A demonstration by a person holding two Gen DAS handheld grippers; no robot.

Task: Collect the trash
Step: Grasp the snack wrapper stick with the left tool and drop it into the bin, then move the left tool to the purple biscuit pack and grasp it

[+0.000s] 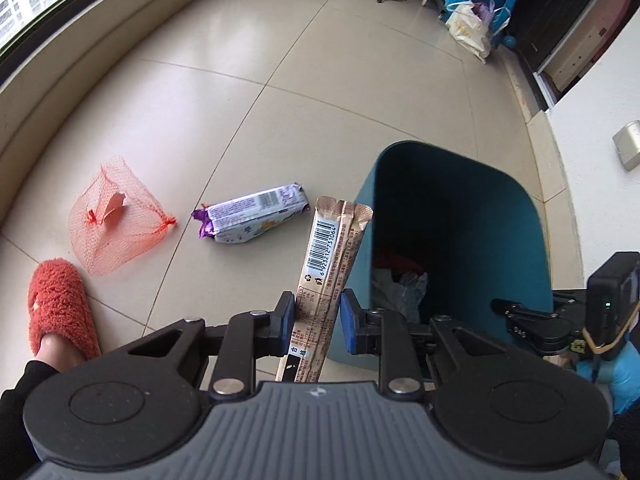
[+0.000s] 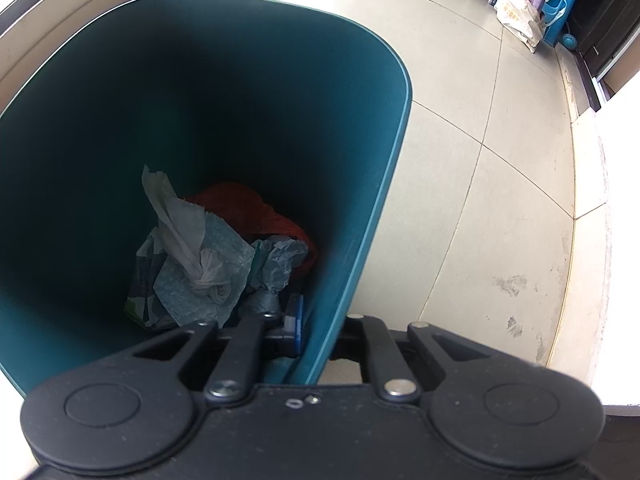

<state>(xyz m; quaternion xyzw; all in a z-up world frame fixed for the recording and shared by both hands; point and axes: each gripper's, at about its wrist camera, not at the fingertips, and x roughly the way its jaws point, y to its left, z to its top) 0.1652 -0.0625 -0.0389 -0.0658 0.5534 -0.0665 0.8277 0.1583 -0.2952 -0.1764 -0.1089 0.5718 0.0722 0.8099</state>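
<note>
The left gripper (image 1: 317, 320) is clamped on a long beige wrapper (image 1: 329, 264), held upright just beside the near-left rim of the teal bin (image 1: 536, 216) and not yet over its opening. The right gripper (image 2: 316, 328) is clenched on the bin's wall, one blue pad inside, the other finger outside and hidden behind the wall. Progress: the bin already contains crumpled tissue (image 2: 180, 232), pale plastic and something red – so part of the collection is judged done. Remaining on the tiled floor (image 1: 240, 100) are a purple snack wrapper (image 1: 252, 218) and an orange mesh bag (image 1: 112, 216), near a foot in an orange slipper (image 1: 60, 304). The wrapper's lower end is cut off by the gripper body – the bin's base cannot be seen.
</note>
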